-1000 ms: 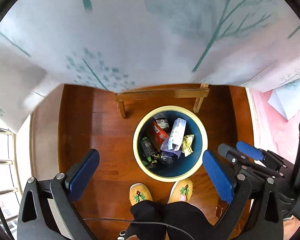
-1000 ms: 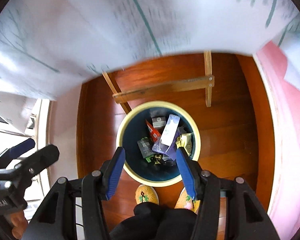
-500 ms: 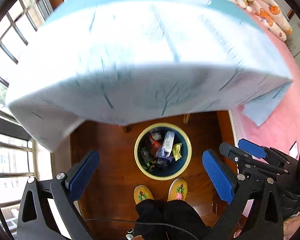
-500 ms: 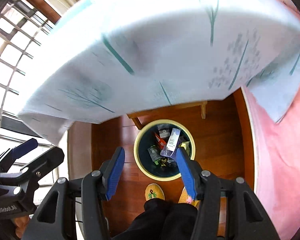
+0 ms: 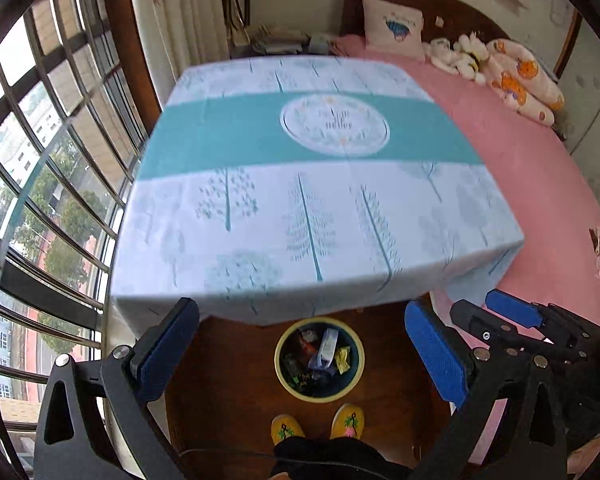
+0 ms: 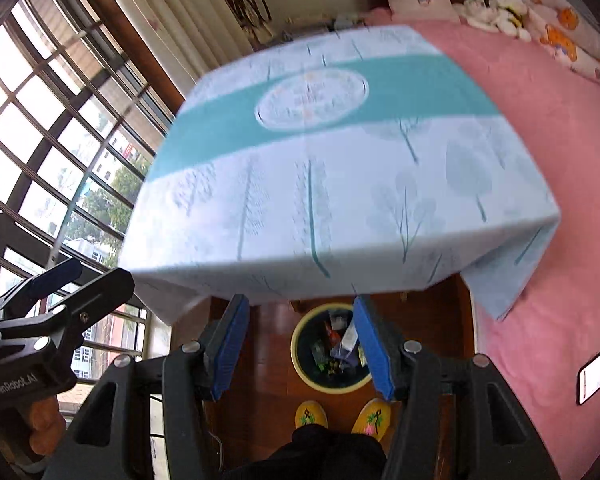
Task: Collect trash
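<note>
A round bin with a yellow rim (image 5: 277,360) stands on the wooden floor just in front of the table. It holds several wrappers, among them a white pouch (image 5: 327,346) and a yellow wrapper (image 5: 342,360). My left gripper (image 5: 300,311) hangs high above it, open wide, with nothing between its blue pads. In the right wrist view the bin rim (image 6: 294,344) shows between the fingers of my right gripper (image 6: 300,306), which is also open and empty. The table's top, covered by a white and teal tree-print cloth (image 5: 300,200), carries no loose items.
A pink bed (image 5: 540,184) with pillows and plush toys runs along the right; a phone (image 6: 596,372) lies on it. Tall barred windows (image 5: 40,160) fill the left. The person's yellow slippers (image 5: 286,429) stand just before the bin.
Both grippers have risen steeply from below the hanging cloth to above the tabletop. The bin now looks smaller and lower. Both stay open and empty.
</note>
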Tool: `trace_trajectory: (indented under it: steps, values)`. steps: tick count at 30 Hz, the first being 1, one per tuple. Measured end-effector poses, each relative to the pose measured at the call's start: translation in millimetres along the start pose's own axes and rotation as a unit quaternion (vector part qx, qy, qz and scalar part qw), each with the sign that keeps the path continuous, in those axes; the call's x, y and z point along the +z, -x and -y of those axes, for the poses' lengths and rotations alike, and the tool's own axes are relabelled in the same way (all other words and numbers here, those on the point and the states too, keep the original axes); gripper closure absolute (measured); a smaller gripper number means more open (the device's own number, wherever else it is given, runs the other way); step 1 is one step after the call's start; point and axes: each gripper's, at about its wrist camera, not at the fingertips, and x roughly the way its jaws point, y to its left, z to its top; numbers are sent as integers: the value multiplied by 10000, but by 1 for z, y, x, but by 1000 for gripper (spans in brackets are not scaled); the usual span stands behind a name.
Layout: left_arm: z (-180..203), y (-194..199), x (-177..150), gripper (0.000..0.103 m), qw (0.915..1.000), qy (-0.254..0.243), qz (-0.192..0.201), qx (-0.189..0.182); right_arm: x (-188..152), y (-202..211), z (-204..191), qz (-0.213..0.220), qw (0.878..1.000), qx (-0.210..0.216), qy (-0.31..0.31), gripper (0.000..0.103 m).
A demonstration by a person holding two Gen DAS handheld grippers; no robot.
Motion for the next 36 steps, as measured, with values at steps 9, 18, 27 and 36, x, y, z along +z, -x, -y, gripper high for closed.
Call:
trace_trajectory:
  steps: [9, 18, 27, 36]
  values:
    - [-7, 47, 18, 1, 9981, 245, 533, 161, 29, 50, -27, 518, 9982, -150, 264, 46]
    - [-4, 66, 12, 1, 9963, 263, 761, 293, 28, 69, -36, 849, 9948, -432, 362, 46]
    - [-6, 70, 11, 1, 9957, 258, 838, 298, 25, 71, -43, 906, 9935, -498, 474, 46]
    - [-7, 70, 11, 1, 9958, 250, 834, 293, 25, 72, -43, 921, 9933, -503, 486, 46]
